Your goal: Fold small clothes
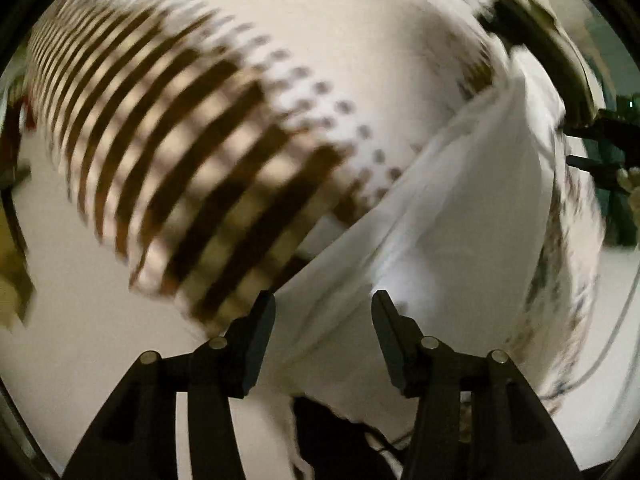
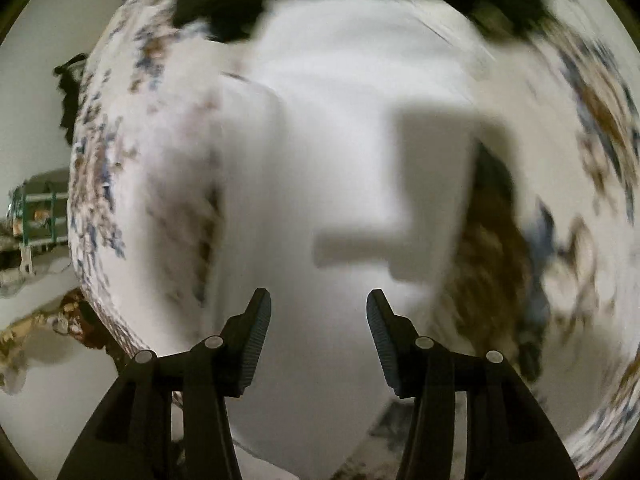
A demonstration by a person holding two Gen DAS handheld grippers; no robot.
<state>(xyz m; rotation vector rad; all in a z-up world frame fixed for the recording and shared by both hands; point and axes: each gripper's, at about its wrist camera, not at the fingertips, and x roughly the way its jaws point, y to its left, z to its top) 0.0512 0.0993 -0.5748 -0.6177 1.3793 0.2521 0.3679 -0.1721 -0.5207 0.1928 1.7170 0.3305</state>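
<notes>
Both views are smeared by motion. In the left wrist view a white garment (image 1: 460,220) lies folded, and its plain panel runs down between the fingers of my left gripper (image 1: 323,304). That gripper is open, with its pads clear of the cloth. To its left lies a cloth with brown stripes (image 1: 180,152) and rows of dots. In the right wrist view the same plain white garment (image 2: 320,140) fills the middle. My right gripper (image 2: 319,304) hangs open over it with nothing pinched. A blocky shadow (image 2: 420,180) falls on the white fabric.
A cloth printed in blue and brown (image 2: 100,168) spreads under and around the white garment. Dark fabric (image 2: 224,8) lies at its far end. Pale tabletop (image 1: 80,300) shows at the lower left. A thin cable (image 1: 612,340) runs at the right, and a green rack (image 2: 36,208) stands far left.
</notes>
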